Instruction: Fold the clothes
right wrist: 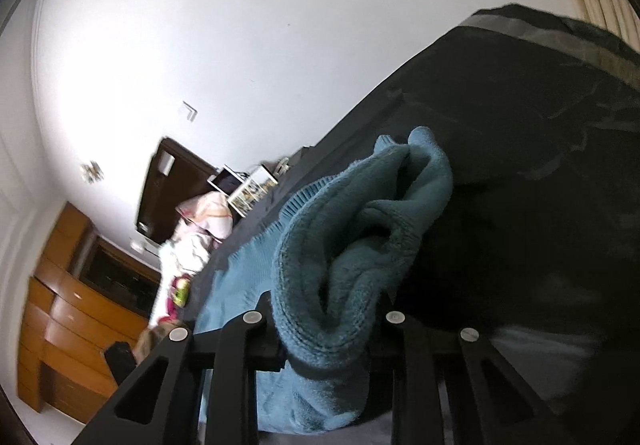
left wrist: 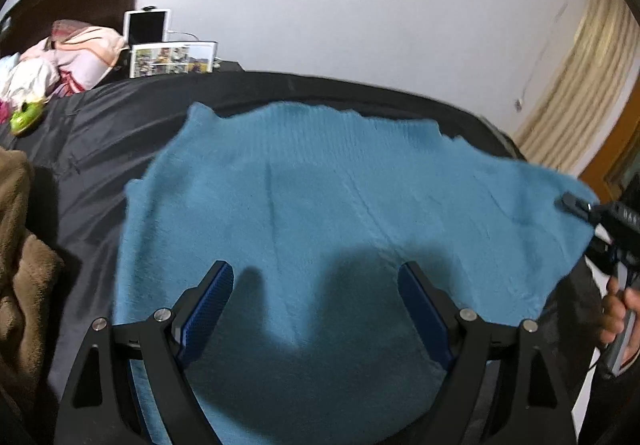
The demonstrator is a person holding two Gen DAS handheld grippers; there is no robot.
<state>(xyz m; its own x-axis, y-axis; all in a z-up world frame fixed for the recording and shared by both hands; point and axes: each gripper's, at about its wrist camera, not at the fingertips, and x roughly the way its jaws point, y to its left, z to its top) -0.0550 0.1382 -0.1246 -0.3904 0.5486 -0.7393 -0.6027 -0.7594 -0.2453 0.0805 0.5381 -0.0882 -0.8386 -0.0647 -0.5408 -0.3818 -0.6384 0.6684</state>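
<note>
While we are looking through the left wrist view, the blue sweater (left wrist: 320,197) is lying spread on the black bed cover (left wrist: 92,133), its long axis running side to side ahead of us. Our left gripper (left wrist: 316,285) is hovering over its near middle, fingers (left wrist: 216,293) released and holding nothing. At the sweater's right end, our right gripper (left wrist: 576,205) is pinching the edge.

In the right wrist view, we are seeing that right gripper (right wrist: 324,321) clenched on a bunched fold of the sweater (right wrist: 352,229), with the rest of the garment trailing off to the left. We judge the right hand is the nearer one to carry that end across leftward.
</note>
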